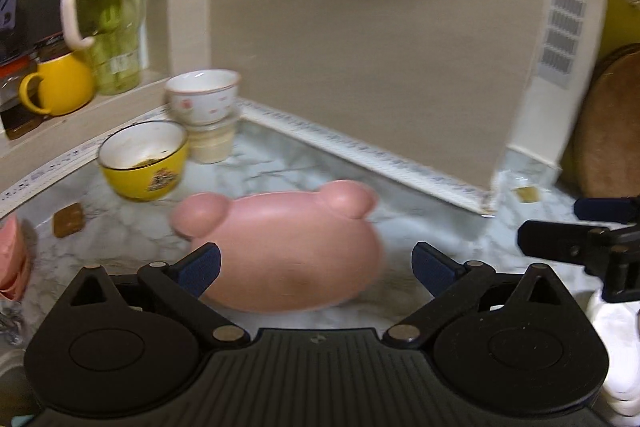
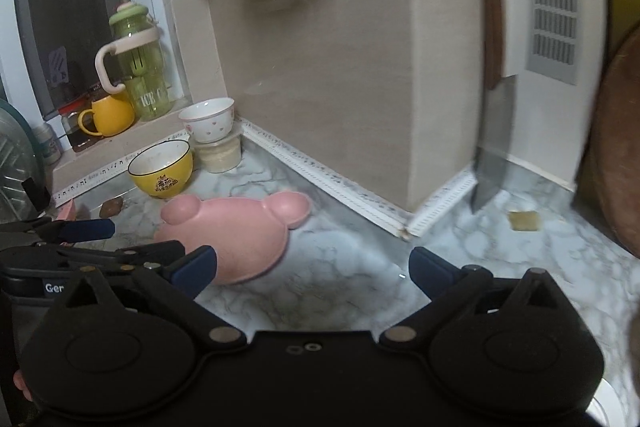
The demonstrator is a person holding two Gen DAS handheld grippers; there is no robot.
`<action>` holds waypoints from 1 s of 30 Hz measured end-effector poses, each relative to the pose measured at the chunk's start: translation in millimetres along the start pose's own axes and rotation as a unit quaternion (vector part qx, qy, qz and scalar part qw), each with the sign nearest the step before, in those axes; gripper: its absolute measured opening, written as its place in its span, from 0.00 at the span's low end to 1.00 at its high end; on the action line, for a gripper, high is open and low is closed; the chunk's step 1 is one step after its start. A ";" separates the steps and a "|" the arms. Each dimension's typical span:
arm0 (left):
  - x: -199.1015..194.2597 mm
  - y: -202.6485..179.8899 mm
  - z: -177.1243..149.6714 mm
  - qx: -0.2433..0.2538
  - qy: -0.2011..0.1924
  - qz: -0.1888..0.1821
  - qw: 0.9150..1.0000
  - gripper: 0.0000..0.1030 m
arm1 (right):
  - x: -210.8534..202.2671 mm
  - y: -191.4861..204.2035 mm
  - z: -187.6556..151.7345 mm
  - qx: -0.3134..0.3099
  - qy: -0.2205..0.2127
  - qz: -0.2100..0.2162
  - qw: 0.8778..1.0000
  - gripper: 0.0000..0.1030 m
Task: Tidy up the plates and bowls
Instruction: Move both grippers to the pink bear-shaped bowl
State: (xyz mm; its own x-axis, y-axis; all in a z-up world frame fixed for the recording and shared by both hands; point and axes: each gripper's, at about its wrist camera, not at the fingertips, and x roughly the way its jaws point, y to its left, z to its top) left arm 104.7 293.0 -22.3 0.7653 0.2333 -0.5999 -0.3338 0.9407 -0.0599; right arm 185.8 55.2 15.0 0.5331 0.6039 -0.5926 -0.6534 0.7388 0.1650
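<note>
Three dishes were out on your grey marble-pattern counter: a pink bear-shaped plastic plate lying alone near the front, a yellow ceramic bowl behind it, and a white flowered bowl perched on a pale tub in the corner. Your left gripper and right gripper both stood wide with nothing between the jaws, so I judged the sorting only partly done, with the plate and yellow bowl unplaced.

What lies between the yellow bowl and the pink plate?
Only bare marble counter separates the yellow bowl from the pink plate, seen in the right wrist view.
</note>
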 end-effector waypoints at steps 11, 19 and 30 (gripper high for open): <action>73.7 45.4 -1.2 -0.013 0.044 0.033 0.998 0.99 | 90.4 33.1 14.6 -0.021 0.041 -0.013 0.999 0.99; 111.4 60.3 -4.3 -0.022 0.071 0.041 0.996 0.99 | 142.8 36.8 9.0 -0.018 0.094 -0.024 0.995 0.91; 135.2 81.4 -9.5 -0.065 0.105 0.050 0.991 0.81 | 179.1 33.2 2.1 -0.010 0.137 -0.023 0.990 0.75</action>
State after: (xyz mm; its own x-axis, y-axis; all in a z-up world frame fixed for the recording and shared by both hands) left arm 175.8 398.8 -116.0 0.5974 0.2548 -0.7604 -0.4808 0.8727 -0.0853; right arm 260.7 188.5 -84.0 0.3982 0.4644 -0.7910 -0.6439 0.7557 0.1196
